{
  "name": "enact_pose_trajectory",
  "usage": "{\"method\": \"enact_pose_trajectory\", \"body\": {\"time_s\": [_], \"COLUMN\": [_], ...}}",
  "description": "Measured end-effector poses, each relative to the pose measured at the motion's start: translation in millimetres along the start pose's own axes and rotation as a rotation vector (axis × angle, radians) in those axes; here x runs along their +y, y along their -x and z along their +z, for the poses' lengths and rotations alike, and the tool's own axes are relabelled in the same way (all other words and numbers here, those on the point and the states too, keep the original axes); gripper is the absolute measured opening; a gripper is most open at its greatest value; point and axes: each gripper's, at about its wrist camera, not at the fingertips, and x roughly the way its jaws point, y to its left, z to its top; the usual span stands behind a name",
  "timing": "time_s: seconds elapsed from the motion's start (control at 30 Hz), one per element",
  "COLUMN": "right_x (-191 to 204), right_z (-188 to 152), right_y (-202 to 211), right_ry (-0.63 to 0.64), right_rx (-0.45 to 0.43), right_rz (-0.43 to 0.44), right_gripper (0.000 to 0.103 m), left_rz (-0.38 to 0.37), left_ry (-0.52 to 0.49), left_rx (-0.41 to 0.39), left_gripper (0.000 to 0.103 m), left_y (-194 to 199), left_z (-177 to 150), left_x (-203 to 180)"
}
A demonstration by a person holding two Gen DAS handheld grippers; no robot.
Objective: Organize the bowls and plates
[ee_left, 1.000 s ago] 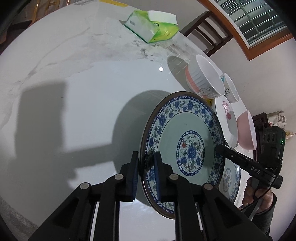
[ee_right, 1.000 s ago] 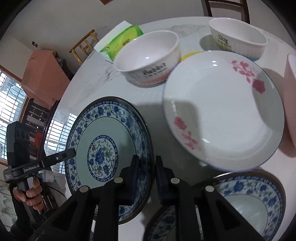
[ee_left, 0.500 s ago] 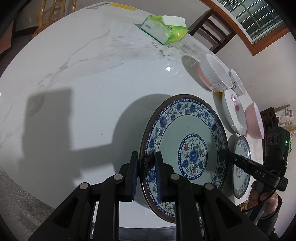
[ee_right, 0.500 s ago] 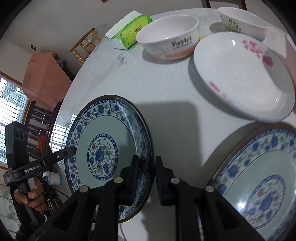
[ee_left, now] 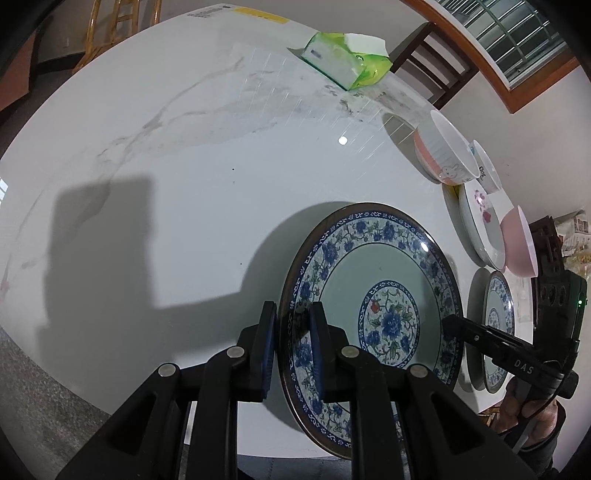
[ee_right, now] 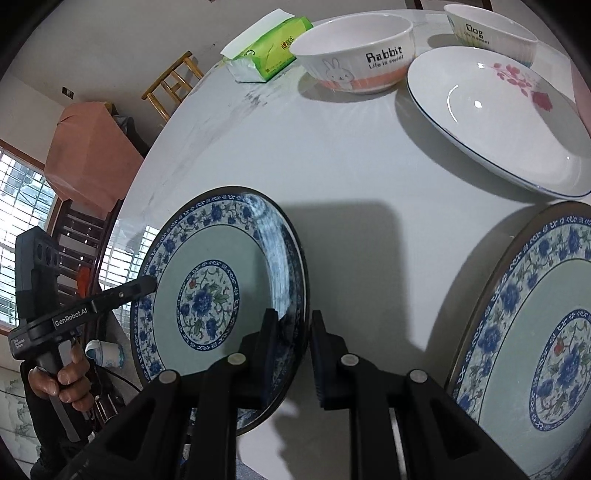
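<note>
Gripping one blue-and-white floral plate (ee_left: 373, 310) between them, both grippers are clamped on its rim from opposite sides. The left gripper (ee_left: 291, 339) has its pads pinched narrow on the plate's edge in the left wrist view, and the right gripper (ee_right: 291, 343) pinches the opposite edge in the right wrist view. The plate is lifted clear of the white marble table (ee_left: 184, 184) near its front edge, casting a shadow on it. A second blue-and-white plate (ee_right: 535, 332) lies flat on the table just to the right. Farther back sit a white plate with pink flowers (ee_right: 498, 122), a "Rabbit" bowl (ee_right: 354, 55), a "Dog" bowl (ee_right: 491, 29) and, seen from the left wrist, a pink bowl (ee_left: 521, 243). A green tissue pack (ee_left: 343, 62) rests near the table's far edge. The person's hand (ee_right: 62, 380) holds the left gripper's handle.
</note>
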Motion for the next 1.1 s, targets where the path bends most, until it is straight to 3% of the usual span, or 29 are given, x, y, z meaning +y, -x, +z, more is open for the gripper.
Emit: {"method": "enact_pose_trajectory", "body": {"time_s": [0.3,0.4,0.47,0.77,1.1], "right_x": [10,10,9,1,-11], "right_z": [2,1,0,0,-12], "right_y": [1,-1,-1,8,39], "right_ry": [0.025,0.029,0.029,0.019,0.025], "right_rx": [0.002,0.003,0.007,-0.008,-0.028], "right_rz": [-0.011,-0.008,0.001,0.012,0.092], "right_gripper": [0.020,0.021,0.022,0.029,0.029], "left_rz": [0.009,0.002,0.013,-0.018,-0.184], "left_ry": [0.001,0.022,0.030,0.095,0.084], "left_rx": [-0.006,-0.019,-0.037,-0.120,-0.141], "left_gripper": [0.022,0.048,0.056,0.065,0.071], "left_y": [-7,-6,-3,18,39], "left_z": [1,3,5,9,0], "left_x": [0,2,3,10,-29]}}
